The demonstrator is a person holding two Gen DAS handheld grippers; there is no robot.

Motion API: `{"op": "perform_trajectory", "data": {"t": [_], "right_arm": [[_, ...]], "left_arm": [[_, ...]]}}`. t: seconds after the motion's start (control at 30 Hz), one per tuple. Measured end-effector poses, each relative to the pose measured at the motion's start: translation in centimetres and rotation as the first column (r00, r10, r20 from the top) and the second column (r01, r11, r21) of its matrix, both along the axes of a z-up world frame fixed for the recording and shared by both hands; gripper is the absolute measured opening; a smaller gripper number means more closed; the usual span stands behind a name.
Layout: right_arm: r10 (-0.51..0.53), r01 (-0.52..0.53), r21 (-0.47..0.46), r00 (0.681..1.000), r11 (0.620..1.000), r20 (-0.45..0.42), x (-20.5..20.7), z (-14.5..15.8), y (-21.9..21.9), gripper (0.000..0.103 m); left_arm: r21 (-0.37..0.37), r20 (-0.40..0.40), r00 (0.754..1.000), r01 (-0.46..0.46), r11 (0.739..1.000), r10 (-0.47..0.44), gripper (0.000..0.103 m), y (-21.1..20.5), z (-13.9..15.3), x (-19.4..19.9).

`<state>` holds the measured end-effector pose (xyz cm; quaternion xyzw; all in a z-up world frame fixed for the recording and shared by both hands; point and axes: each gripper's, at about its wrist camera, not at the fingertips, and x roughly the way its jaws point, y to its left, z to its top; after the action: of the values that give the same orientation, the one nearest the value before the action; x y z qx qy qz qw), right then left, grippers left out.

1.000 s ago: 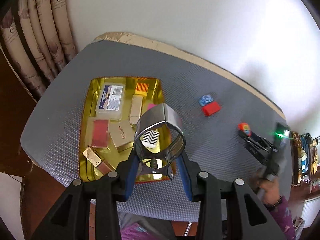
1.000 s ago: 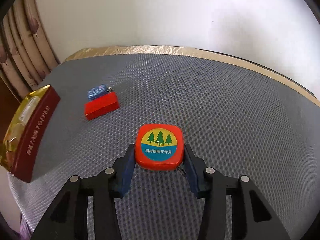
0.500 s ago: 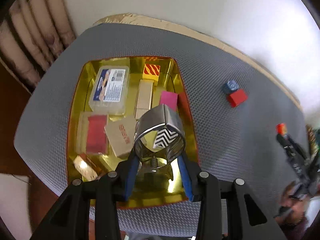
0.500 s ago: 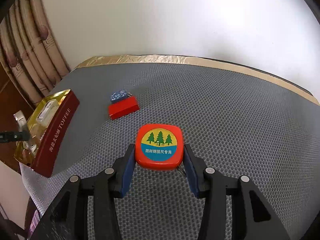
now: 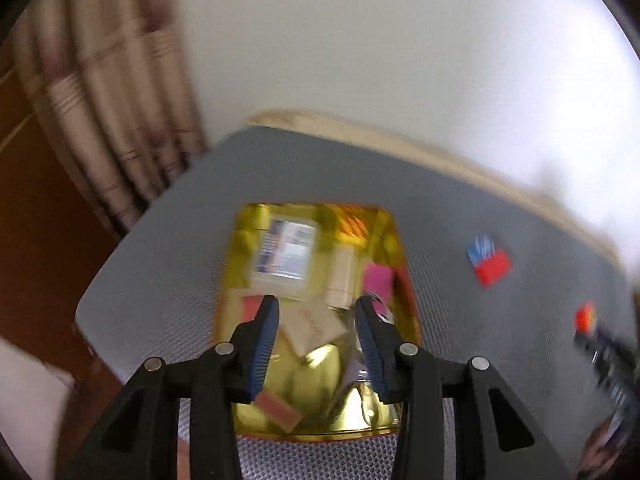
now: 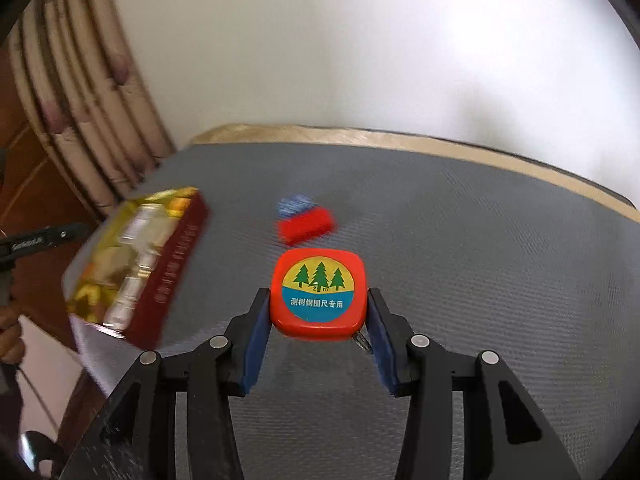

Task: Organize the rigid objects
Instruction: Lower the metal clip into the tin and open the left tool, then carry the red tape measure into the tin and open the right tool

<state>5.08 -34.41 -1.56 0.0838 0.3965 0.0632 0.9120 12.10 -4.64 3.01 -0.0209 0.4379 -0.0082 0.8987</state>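
Best to carry the orange tape measure (image 6: 318, 294) level toward the gold tin (image 6: 132, 264) at ten o'clock and let go only once it sits low over a free spot — the tin looks crowded. The right gripper (image 6: 318, 320) has its fingers clenched on the tape's two sides, lifted off the grey worktop (image 6: 480, 280). The left gripper (image 5: 316, 344) hovers above the tin — fingers part-spread, nothing between them.

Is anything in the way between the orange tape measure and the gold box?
Nothing visible blocks it. The right gripper holds the orange tape measure above the grey mat. The gold box sits off to its left; the small red block lies farther back.
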Motion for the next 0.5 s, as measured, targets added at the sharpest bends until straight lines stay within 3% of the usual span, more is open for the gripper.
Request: {"op": "perform_trajectory", "data": {"t": [0.1,0.27,0.37,0.5], "right_arm": [[0.077,-0.077,0.018,0.997,0.997,0.023,-0.1,1.6,3.1,0.043],[0.231,-0.233,0.079,0.972,0.969,0.031,0.7,3.6,9.6,0.043],[0.316,-0.314,0.109,0.949,0.943,0.0,2.2,3.2,13.9,0.043],[0.404,-0.395,0.116,0.913,0.911,-0.062,3.8,1.5,19.6,0.043]], "left_arm": [[-0.081,0.052,0.993,-0.102,0.992,0.106,0.043,3.7,0.6,-2.5],[-0.037,0.046,0.983,-0.178,0.983,0.179,0.045,7.1,-0.9,-6.1],[-0.008,0.033,0.977,-0.212,0.977,0.212,0.045,8.4,-2.3,-7.5],[-0.065,-0.025,0.968,-0.251,0.966,0.25,0.045,10.7,-4.2,-8.4]]}}
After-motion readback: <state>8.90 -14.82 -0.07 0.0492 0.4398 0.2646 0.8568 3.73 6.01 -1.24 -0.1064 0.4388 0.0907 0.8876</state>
